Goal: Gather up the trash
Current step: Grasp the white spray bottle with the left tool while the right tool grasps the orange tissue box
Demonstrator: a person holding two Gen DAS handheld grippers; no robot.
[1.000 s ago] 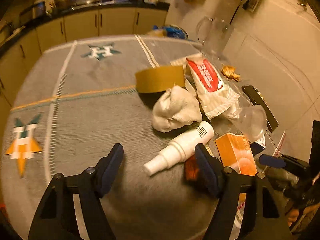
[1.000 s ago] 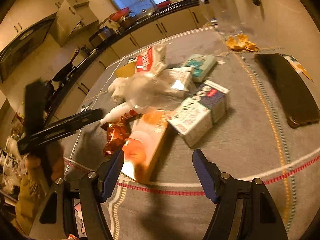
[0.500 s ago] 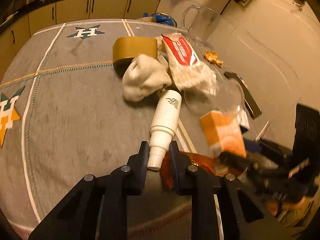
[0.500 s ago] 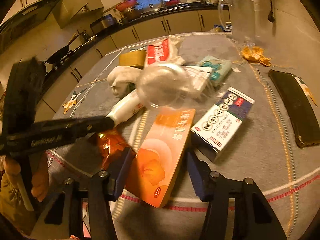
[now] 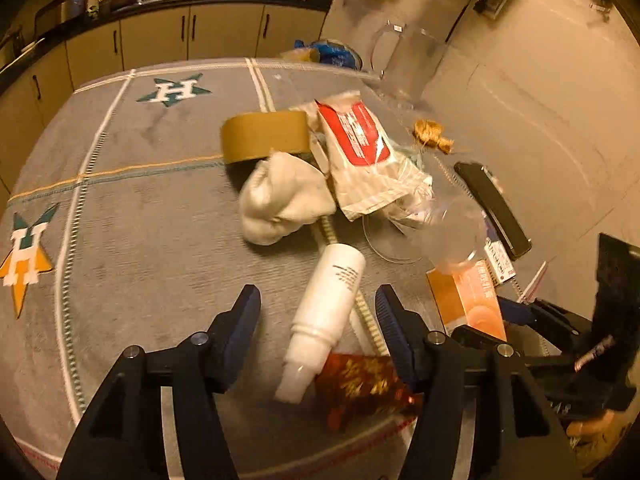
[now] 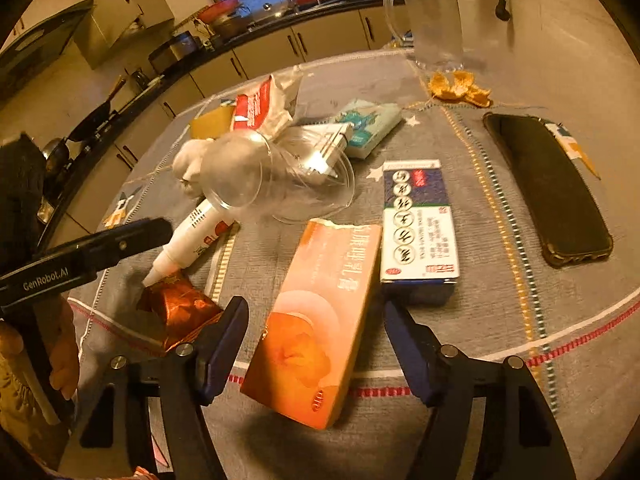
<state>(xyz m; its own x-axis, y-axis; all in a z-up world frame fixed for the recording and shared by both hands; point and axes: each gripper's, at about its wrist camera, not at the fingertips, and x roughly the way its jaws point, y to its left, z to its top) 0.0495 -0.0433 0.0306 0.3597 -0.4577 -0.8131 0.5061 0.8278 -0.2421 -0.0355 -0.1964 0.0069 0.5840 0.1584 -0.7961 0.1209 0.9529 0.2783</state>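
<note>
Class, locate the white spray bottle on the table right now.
In the left wrist view the white spray bottle lies on the grey tablecloth, nozzle towards the camera, below the white sock, its tip beside the red foil wrapper.

Left gripper and right gripper angled downward, jaws opening, pads gripping nothing.

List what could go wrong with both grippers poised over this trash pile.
Left gripper, jaws opening, straddles the white bottle untouched; being round, it may roll aside. Right gripper, also opening, brackets the orange box; closing could nudge the blue-and-white box lying alongside. The phone nearby isn't trash.
</note>
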